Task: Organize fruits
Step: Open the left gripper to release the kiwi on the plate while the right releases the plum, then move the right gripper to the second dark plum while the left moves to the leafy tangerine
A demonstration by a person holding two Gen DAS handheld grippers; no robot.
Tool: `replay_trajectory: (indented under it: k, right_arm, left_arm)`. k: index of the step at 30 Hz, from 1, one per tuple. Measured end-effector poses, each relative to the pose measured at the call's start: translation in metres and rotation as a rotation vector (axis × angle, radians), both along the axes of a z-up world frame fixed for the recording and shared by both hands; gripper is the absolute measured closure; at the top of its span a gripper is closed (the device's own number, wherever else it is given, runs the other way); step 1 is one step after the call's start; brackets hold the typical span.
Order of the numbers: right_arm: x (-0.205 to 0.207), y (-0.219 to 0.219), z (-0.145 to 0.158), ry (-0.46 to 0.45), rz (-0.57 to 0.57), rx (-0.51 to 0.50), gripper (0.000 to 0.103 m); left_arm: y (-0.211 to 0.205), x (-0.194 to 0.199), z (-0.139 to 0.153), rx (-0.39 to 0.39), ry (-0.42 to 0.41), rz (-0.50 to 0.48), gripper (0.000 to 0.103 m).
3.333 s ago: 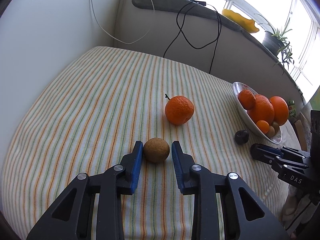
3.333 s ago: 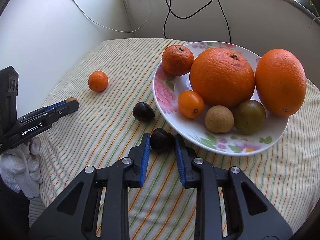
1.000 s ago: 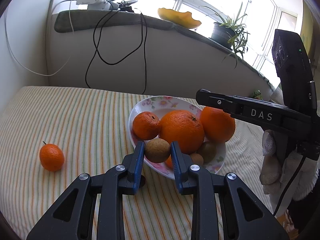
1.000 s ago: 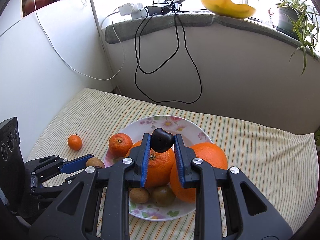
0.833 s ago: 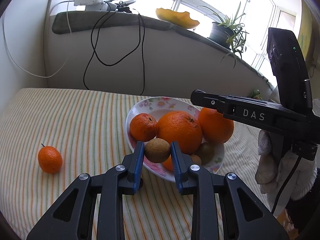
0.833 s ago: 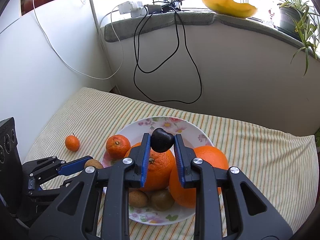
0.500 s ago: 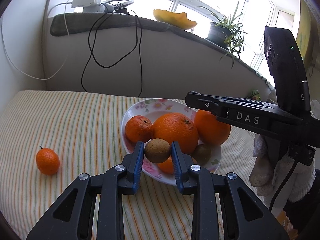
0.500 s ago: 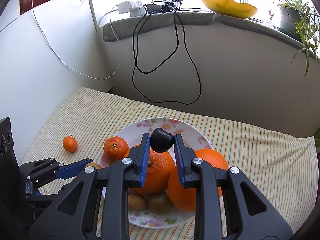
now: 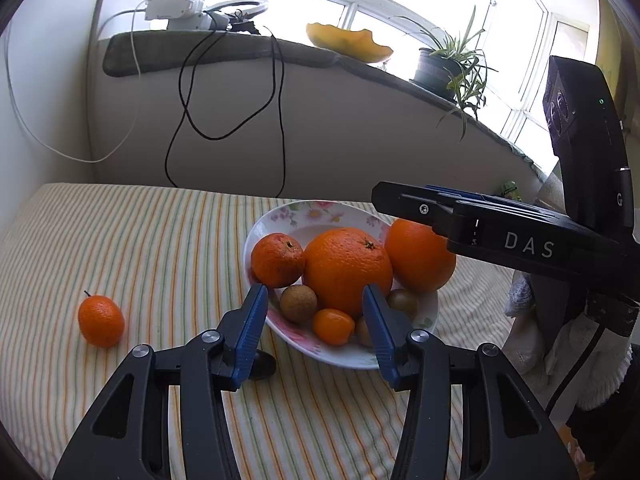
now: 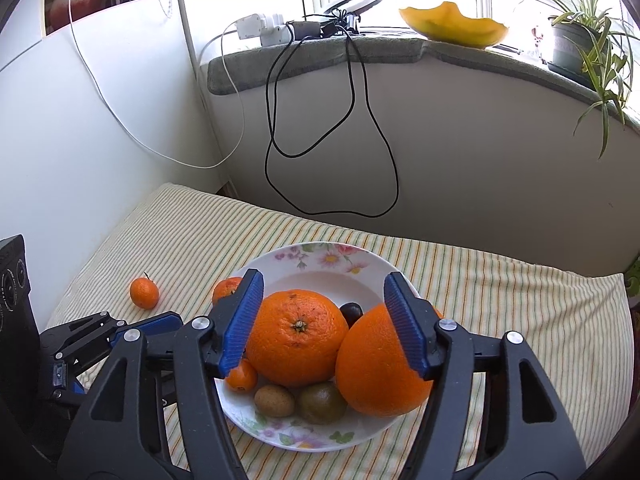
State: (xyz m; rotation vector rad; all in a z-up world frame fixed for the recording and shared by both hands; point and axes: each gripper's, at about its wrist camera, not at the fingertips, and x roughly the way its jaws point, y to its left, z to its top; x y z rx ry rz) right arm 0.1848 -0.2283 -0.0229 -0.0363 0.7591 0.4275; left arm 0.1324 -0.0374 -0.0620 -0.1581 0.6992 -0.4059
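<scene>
Orange mandarin loose on striped cloth, nine o'clock of plate: light, firm, rolls; pinch across its middle. Left gripper and right gripper just opened, nothing between jaws, fruit released onto plate

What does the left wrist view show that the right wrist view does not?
Only the left wrist view shows a loose dark fruit on the striped cloth beside the plate. Only the right wrist view shows a plated dark fruit behind the large orange. Both show the plate, the large orange and a small orange on the cloth.
</scene>
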Motion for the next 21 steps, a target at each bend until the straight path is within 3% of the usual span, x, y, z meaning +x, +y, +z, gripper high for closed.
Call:
replay_trajectory:
  k: [7,9,21]
  right_arm:
    - [-0.009,-0.001,0.006,-0.011,0.001,0.015,0.032]
    - [-0.012,-0.002,0.008,-0.016,0.0,0.02,0.032]
    - [-0.035,-0.005,0.014,-0.018,0.006,0.063,0.032]
  left_arm:
    - [0.007,-0.007,0.003,-0.001,-0.006,0.013,0.053]
    - [0.011,-0.009,0.003,-0.004,-0.007,0.022,0.046]
    - [0.046,-0.031,0.002,0.025,-0.004,0.105,0.035]
